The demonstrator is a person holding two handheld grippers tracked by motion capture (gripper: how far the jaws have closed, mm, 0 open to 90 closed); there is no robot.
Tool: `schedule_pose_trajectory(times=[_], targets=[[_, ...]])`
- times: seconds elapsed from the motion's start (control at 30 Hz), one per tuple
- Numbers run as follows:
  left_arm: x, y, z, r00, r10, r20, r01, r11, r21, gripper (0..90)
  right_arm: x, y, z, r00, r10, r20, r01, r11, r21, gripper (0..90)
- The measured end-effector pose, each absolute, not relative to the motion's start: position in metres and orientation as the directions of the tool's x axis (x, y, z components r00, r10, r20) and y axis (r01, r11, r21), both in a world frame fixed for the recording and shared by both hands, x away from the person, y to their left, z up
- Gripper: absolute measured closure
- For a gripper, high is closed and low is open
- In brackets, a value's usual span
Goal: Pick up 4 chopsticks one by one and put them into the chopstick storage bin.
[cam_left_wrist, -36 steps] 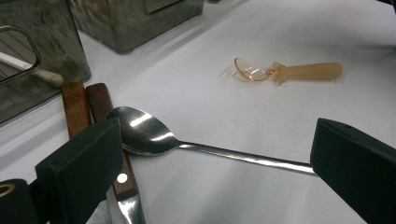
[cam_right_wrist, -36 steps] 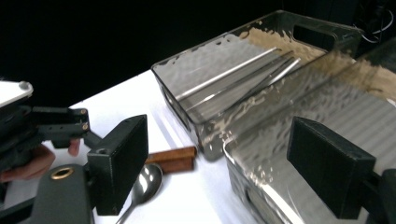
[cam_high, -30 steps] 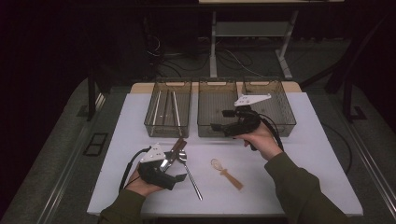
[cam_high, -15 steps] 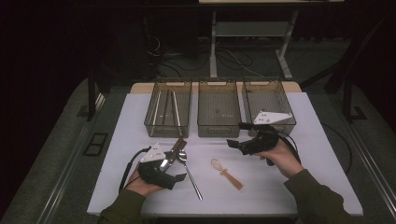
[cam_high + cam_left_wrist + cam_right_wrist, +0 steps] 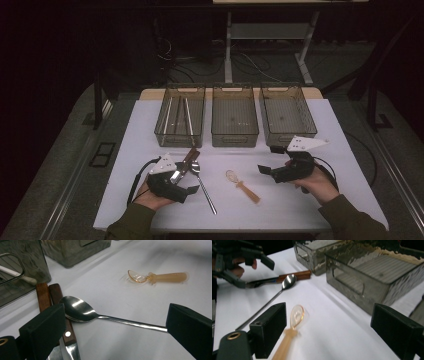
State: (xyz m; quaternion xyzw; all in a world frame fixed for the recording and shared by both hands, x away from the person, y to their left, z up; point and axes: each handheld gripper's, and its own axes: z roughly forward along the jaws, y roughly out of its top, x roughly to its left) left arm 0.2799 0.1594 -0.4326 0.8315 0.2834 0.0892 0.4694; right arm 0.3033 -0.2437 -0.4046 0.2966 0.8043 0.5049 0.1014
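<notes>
Left gripper (image 5: pixel 184 181), lower left of the high view, is spread wide over the metal spoon (image 5: pixel 82 312). Right gripper (image 5: pixel 266 159), lower right, is likewise released beside the amber plastic spoon (image 5: pixel 242 185), lower centre.

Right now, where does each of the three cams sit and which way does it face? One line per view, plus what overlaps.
High view: fixed above the person's side, facing forward and down on the white table; both forearms, left gripper and right gripper show.
Left gripper view: rides the left gripper, looking between its open jaws at the shiny steel spoon.
Right gripper view: rides the right gripper, jaws open, facing the translucent amber plastic spoon; the left gripper shows at top left.
Shared: both spoons and the clear plastic bins appear in all three.
</notes>
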Motion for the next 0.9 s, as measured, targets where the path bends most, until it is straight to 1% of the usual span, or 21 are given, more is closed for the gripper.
schedule_pose_trajectory(times=[0.33, 0.53, 0.73, 0.77, 0.9], targets=[[0.281, 0.158, -0.432, 0.827, 0.551, -0.114, 0.383, -0.401, 0.832, 1.5, 0.291, -0.239, -0.415, -0.822, 0.556, 0.124, 0.387, 0.385, 0.838, 13.9], [0.282, 0.157, -0.432, 0.83, 0.546, -0.112, 0.38, -0.408, 0.83, 1.5, 0.283, -0.231, -0.418, -0.848, 0.511, 0.143, 0.411, 0.463, 0.785, 15.8], [0.281, 0.157, -0.432, 0.831, 0.546, -0.109, 0.378, -0.409, 0.83, 1.5, 0.275, -0.218, -0.423, -0.871, 0.469, 0.144, 0.406, 0.524, 0.749, 16.5], [0.281, 0.157, -0.432, 0.831, 0.546, -0.109, 0.378, -0.408, 0.831, 1.5, 0.275, -0.216, -0.424, -0.876, 0.462, 0.139, 0.4, 0.535, 0.744, 19.9], [0.281, 0.157, -0.432, 0.831, 0.546, -0.108, 0.377, -0.409, 0.831, 1.6, 0.272, -0.211, -0.427, -0.886, 0.443, 0.134, 0.391, 0.562, 0.729, 24.2]])
